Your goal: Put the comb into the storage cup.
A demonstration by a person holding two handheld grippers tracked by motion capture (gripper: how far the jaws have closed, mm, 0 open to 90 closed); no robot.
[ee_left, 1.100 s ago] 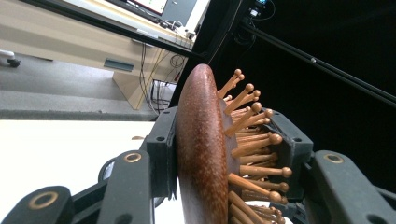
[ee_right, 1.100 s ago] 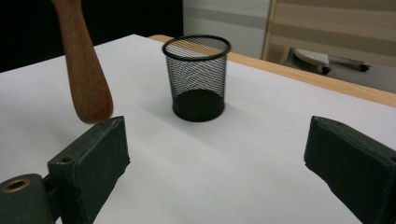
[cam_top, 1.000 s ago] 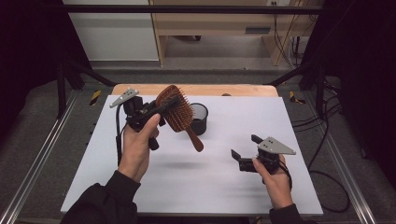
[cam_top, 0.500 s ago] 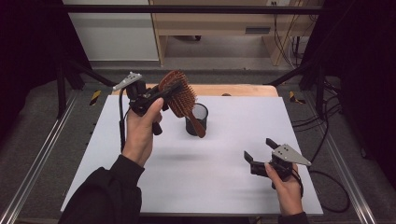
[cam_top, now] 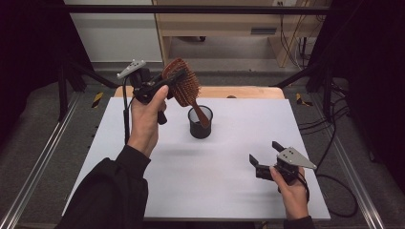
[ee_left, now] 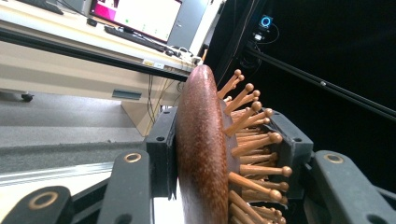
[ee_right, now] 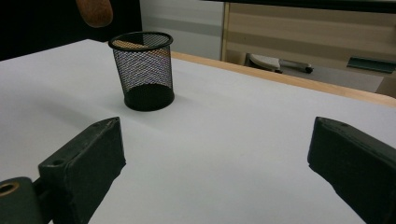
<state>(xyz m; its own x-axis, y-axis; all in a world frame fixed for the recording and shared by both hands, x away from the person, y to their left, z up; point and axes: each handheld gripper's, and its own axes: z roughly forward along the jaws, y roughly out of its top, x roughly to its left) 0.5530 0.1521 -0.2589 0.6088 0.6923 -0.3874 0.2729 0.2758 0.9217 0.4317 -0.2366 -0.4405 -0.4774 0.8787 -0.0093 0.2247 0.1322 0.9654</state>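
Observation:
A wooden hairbrush (cam_top: 187,89) with wooden pins hangs in the air over the white table (cam_top: 143,143), and my left gripper (cam_top: 176,78) is shut on its head. In the left gripper view the brush head (ee_left: 201,154) stands edge-on between the two jaws, pins to the right. Its handle slants down toward a black mesh cup (cam_top: 199,125). In the right gripper view the handle tip (ee_right: 93,11) hovers above and left of the cup (ee_right: 144,70). My right gripper (cam_top: 266,156) rests low at the front right, open and holding nothing (ee_right: 215,158).
The table's wooden far edge (cam_top: 248,92) runs behind the cup. Metal rails (cam_top: 38,171) flank the table on the left, and cables (cam_top: 334,143) lie on the floor to the right. A light wooden desk (cam_top: 224,28) stands beyond the table.
The left hand has lifted the brush up and toward the far side, and the handle now points down at the cup. The right gripper has hardly shifted.

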